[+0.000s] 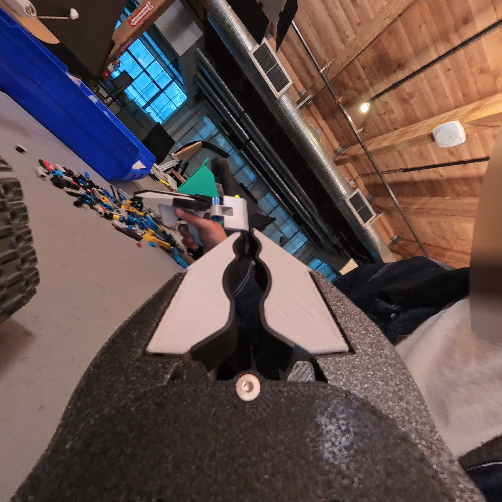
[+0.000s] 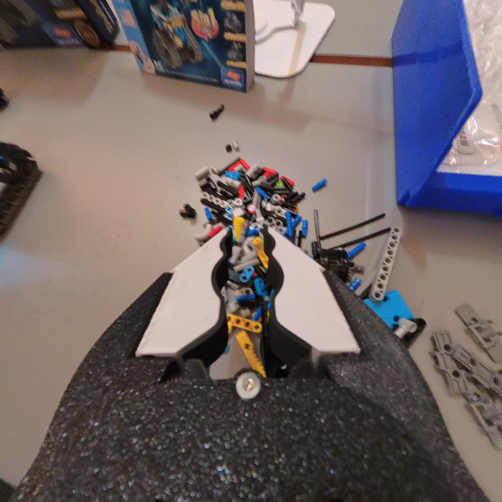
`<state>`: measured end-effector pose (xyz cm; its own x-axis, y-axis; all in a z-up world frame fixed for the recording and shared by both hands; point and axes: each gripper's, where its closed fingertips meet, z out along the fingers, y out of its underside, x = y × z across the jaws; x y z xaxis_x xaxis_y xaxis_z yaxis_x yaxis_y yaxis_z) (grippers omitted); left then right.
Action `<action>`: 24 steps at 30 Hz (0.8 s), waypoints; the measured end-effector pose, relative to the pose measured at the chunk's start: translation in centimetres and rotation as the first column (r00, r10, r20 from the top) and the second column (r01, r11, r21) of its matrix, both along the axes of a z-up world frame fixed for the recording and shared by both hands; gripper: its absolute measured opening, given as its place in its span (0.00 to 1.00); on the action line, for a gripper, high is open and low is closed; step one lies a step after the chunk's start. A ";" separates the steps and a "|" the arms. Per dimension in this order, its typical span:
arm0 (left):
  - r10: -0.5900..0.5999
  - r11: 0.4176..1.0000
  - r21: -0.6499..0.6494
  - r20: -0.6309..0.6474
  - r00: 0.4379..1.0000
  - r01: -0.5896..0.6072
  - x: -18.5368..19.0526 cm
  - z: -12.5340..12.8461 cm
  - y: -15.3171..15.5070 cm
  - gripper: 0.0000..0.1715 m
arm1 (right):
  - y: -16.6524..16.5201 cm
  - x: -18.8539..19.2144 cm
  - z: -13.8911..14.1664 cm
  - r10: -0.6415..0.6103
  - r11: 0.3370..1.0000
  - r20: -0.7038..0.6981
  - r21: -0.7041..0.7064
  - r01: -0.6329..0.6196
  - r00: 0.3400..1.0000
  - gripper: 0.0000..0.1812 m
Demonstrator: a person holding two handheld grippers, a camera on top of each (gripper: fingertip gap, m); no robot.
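Firstly, left wrist view: the camera is rolled steeply, so the counter (image 1: 68, 285) rises along the left and a wooden ceiling (image 1: 407, 81) fills the right. The left gripper (image 1: 248, 235) has its jaws nearly closed, a thin slit remaining at the tips, and nothing is held; only dark denim cloth (image 1: 402, 293) shows through the gap behind them. Just beyond the tips a hand (image 1: 203, 233) holds the right gripper (image 1: 190, 202), whose long axis points left toward a pile of small building pieces (image 1: 108, 206) on the counter. A blue bin (image 1: 62, 108) stands past the pile, and a dark toothed track (image 1: 15, 244) lies at the left edge.

Right wrist view: the right gripper (image 2: 248, 233) hangs over the same pile (image 2: 250, 201), looking down on it. Its jaws are parted by a narrow gap and grip nothing; whether the tips touch the pile cannot be told. Yellow, blue, grey and black pieces show through the gap. Right of the jaws lie black rods (image 2: 353, 231) and a grey holed beam (image 2: 388, 263), its long axis running almost away from the camera. The blue bin (image 2: 434, 108) stands at the right, a printed box (image 2: 190, 43) upright at the far side.
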<state>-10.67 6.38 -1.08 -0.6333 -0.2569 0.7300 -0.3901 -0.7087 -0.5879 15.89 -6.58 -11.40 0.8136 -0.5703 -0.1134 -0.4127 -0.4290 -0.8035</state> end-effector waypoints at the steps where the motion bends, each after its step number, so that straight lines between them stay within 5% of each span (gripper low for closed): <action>1: 0.002 1.000 0.004 0.007 1.000 -0.002 0.0 0.1 0.0 0.00 | 0.5 -0.3 0.7 0.006 0.999 0.009 0.031 -0.006 1.000 0.12; 4: -0.005 1.000 -0.013 0.006 1.000 0.005 -0.1 0.2 0.1 0.00 | 0.7 0.0 1.0 -0.012 0.999 0.096 -0.040 0.015 0.995 0.20; 8: 0.002 0.999 -0.047 0.013 1.000 -0.002 -0.1 0.4 0.5 0.00 | 2.5 -1.9 2.6 0.034 0.998 0.065 0.058 -0.038 0.997 0.21; 10: 0.004 0.998 -0.065 0.020 1.000 -0.002 -0.2 0.6 0.7 0.00 | 4.9 -5.0 3.7 0.171 0.977 0.036 0.122 -0.174 0.985 0.21; 11: 0.007 0.997 -0.075 0.024 1.000 -0.005 -0.2 0.7 0.9 0.00 | 6.8 -8.2 4.6 0.308 0.932 0.003 0.200 -0.302 0.952 0.17; 13: 0.013 0.995 -0.099 0.031 0.999 -0.010 -0.3 0.9 1.3 0.00 | 10.3 -16.8 7.1 0.612 0.729 -0.096 0.454 -0.513 0.785 0.18; 15: 0.013 0.993 -0.121 0.037 0.999 -0.008 -0.3 1.1 1.5 0.01 | 12.4 -22.5 9.2 0.759 0.552 -0.146 0.662 -0.508 0.634 0.19; 17: 0.015 0.992 -0.122 0.028 0.999 -0.012 -0.3 1.0 1.6 0.00 | 13.3 -24.8 11.2 0.814 0.406 -0.120 0.818 -0.408 0.568 0.13; 20: 0.012 0.991 -0.136 0.031 0.999 -0.008 -0.3 1.1 1.6 0.00 | 13.9 -26.5 11.5 0.856 0.356 -0.150 0.865 -0.354 0.494 0.12; 24: -0.003 0.989 -0.145 0.041 0.999 0.009 -0.4 1.3 1.4 0.00 | 14.4 -26.5 11.2 0.821 0.381 -0.132 0.851 -0.362 0.555 0.02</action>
